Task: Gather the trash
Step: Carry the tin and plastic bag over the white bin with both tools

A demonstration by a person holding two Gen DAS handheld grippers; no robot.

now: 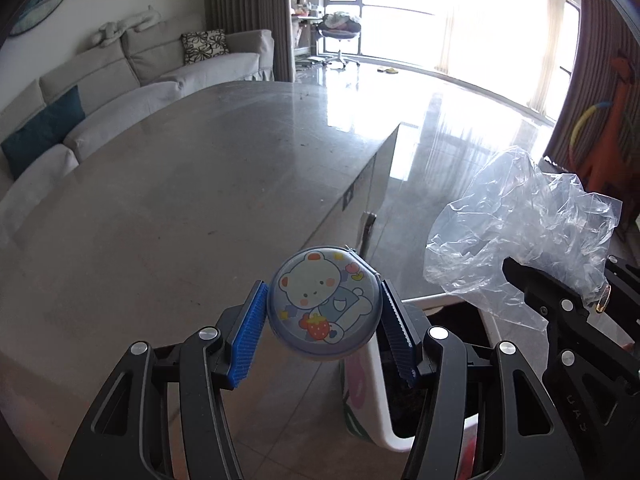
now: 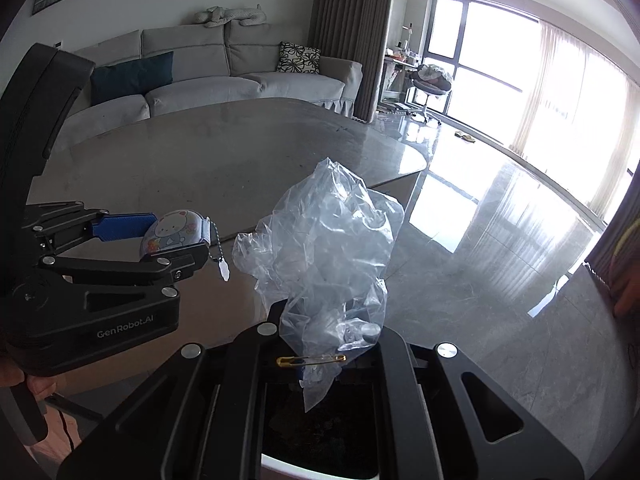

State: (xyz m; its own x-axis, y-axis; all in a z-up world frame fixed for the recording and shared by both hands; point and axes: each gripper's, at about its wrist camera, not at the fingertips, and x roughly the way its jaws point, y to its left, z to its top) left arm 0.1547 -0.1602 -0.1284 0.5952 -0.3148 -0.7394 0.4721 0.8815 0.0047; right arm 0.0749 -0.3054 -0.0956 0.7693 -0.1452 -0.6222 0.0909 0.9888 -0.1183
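My left gripper (image 1: 323, 291) is shut on a small round case (image 1: 320, 312) printed with a cartoon bear, its blue pads (image 1: 250, 336) pressing both sides. A bead chain hangs from the case (image 2: 170, 234). In the right wrist view the left gripper (image 2: 180, 240) sits at the left. My right gripper (image 2: 328, 322) is shut on a crumpled clear plastic bag (image 2: 324, 248), which hides its fingertips. A gold safety pin (image 2: 312, 359) lies across the bag's lower end. In the left wrist view the bag (image 1: 520, 220) and right gripper (image 1: 560, 284) are at the right. Both grippers hover over a white bin (image 2: 320, 469) with a dark inside.
The bin's white rim (image 1: 380, 400) stands beside a grey stone table (image 1: 180, 200) whose edge runs just behind the grippers. Beyond it are a grey sofa (image 2: 240, 80), glossy floor tiles (image 2: 500, 240), a swivel chair (image 2: 432, 84) and curtains by bright windows.
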